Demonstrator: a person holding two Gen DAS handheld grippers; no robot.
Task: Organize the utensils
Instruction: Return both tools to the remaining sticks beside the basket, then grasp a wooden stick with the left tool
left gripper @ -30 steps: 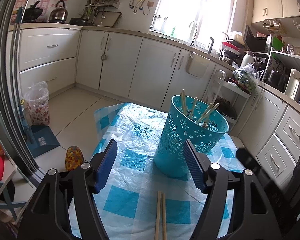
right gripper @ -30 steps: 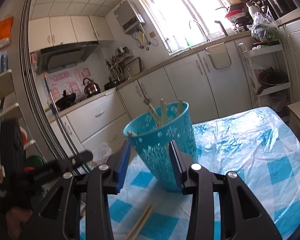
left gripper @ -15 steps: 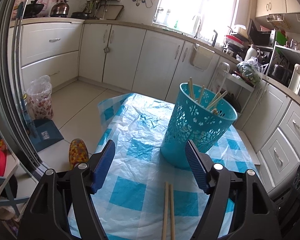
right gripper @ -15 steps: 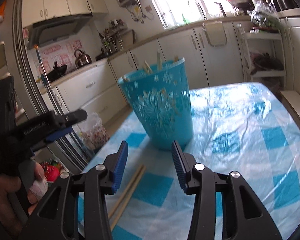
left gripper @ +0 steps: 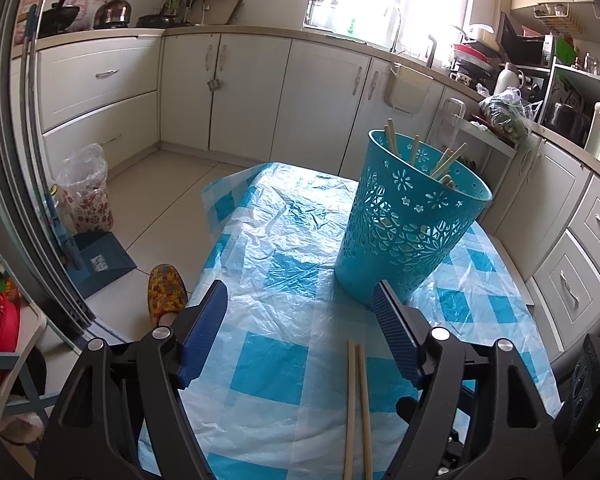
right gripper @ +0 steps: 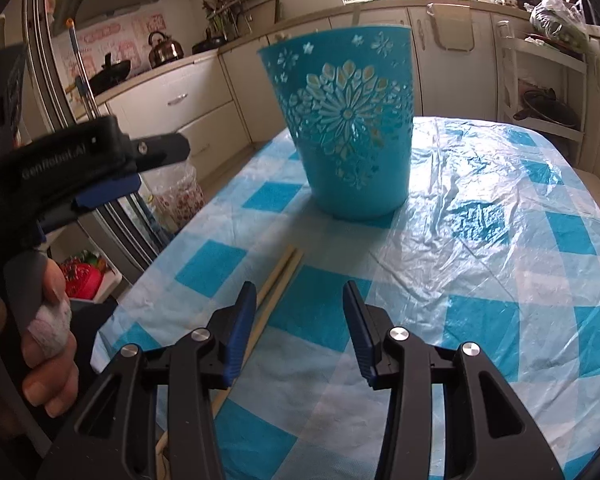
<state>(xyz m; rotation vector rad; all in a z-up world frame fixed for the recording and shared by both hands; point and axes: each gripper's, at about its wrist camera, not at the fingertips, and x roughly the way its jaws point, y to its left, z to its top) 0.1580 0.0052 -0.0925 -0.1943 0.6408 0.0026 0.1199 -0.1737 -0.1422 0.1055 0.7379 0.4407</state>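
Observation:
A teal cut-out basket point(left gripper: 408, 220) stands upright on the checked tablecloth and holds several wooden chopsticks point(left gripper: 444, 164); it also shows in the right wrist view point(right gripper: 352, 120). A loose pair of chopsticks point(left gripper: 357, 404) lies on the cloth in front of it, also seen in the right wrist view point(right gripper: 278, 280). My left gripper point(left gripper: 300, 316) is open and empty, above the cloth just behind the loose pair's far ends. My right gripper point(right gripper: 299, 312) is open and empty, low over the cloth, its left finger beside the pair. The left gripper also shows at the right wrist view's left side point(right gripper: 100, 164).
The table point(left gripper: 260, 364) carries a blue and white plastic cloth; its left edge drops to the floor, where a patterned slipper point(left gripper: 166, 292) lies. White kitchen cabinets point(left gripper: 252, 92) line the back wall. A bagged bin point(left gripper: 86, 192) stands on the floor at left.
Both grippers have drawn back from the basket and tilted down towards the cloth. The right gripper has dropped low beside the loose chopsticks. Both stayed open.

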